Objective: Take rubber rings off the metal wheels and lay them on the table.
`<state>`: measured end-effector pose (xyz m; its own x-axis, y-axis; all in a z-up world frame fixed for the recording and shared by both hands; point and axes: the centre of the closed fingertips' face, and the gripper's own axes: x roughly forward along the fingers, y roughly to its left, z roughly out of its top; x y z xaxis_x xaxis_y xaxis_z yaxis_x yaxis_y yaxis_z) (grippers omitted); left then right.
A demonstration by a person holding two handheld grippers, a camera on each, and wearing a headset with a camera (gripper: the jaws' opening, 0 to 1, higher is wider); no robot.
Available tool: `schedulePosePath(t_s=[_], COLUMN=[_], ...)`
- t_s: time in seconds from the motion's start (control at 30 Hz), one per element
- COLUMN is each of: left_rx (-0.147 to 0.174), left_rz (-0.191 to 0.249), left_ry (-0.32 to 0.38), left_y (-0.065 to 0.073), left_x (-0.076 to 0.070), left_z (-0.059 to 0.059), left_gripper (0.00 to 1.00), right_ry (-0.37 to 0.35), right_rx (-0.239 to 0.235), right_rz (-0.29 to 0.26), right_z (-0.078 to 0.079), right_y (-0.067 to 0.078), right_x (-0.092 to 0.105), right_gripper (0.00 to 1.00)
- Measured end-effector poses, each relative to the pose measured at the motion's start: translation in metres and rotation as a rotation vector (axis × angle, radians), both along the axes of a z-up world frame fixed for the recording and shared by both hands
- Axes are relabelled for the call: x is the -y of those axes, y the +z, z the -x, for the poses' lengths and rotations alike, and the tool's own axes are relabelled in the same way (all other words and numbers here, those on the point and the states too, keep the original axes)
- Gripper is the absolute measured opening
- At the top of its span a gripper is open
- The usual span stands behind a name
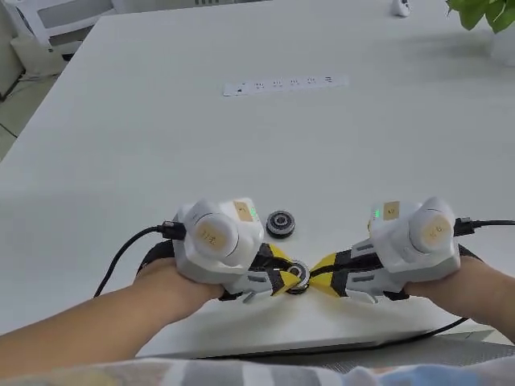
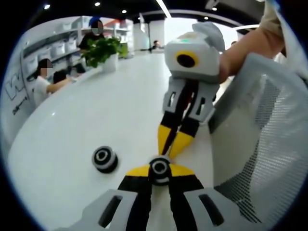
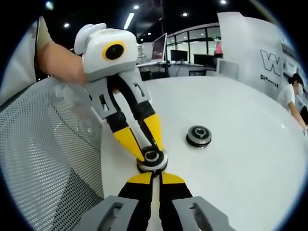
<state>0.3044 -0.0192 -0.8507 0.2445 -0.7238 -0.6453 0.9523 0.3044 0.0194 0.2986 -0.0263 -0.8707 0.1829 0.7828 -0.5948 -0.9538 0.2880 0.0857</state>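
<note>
The left claw (image 2: 160, 171) is clamped across a metal wheel (image 2: 160, 166), with one yellow tip on each side. The right claw (image 3: 154, 177), jaws nearly together, meets that wheel's black rubber ring (image 3: 142, 167) at the rim. A second ringed wheel (image 1: 280, 223) lies just beyond on the white desk (image 1: 161, 121).

My left claw (image 1: 283, 276) and right claw (image 1: 316, 268) meet over the near wheel (image 1: 297, 273), so most of its rim is hidden from above. At the counter's (image 1: 161, 145) far right, the plant (image 1: 483, 12) is cut off by the edge. The power strip's (image 1: 286, 84) markings are too small to read.
</note>
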Motion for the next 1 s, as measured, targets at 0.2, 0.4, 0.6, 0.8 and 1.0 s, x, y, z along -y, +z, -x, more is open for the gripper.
schedulePosePath(t_s=[0.2, 0.4, 0.6, 0.8, 1.0], left_rx=[0.003, 0.001, 0.003, 0.008, 0.012], left_rz=[-0.007, -0.011, -0.018, -0.025, -0.029], left_ry=[0.002, 0.003, 0.006, 0.006, 0.009], left_y=[0.0, 0.0, 0.0, 0.0, 0.0], left_x=[0.0, 0.0, 0.0, 0.0, 0.0], left_z=[0.0, 0.0, 0.0, 0.0, 0.0], left_gripper=[0.13, 0.12, 0.12, 0.12, 0.12], right_ry=[-0.032, -0.076, -0.143, -0.202, -0.261], right_rx=[-0.017, -0.064, -0.15, -0.228, -0.325], right_rz=[0.004, -0.016, -0.069, -0.129, -0.18], right_z=[-0.001, -0.003, -0.004, -0.005, -0.006], right_y=[0.001, 0.005, 0.01, 0.015, 0.017], right_x=[0.001, 0.002, 0.003, 0.002, 0.002], right_gripper=[0.0, 0.0, 0.0, 0.0, 0.0])
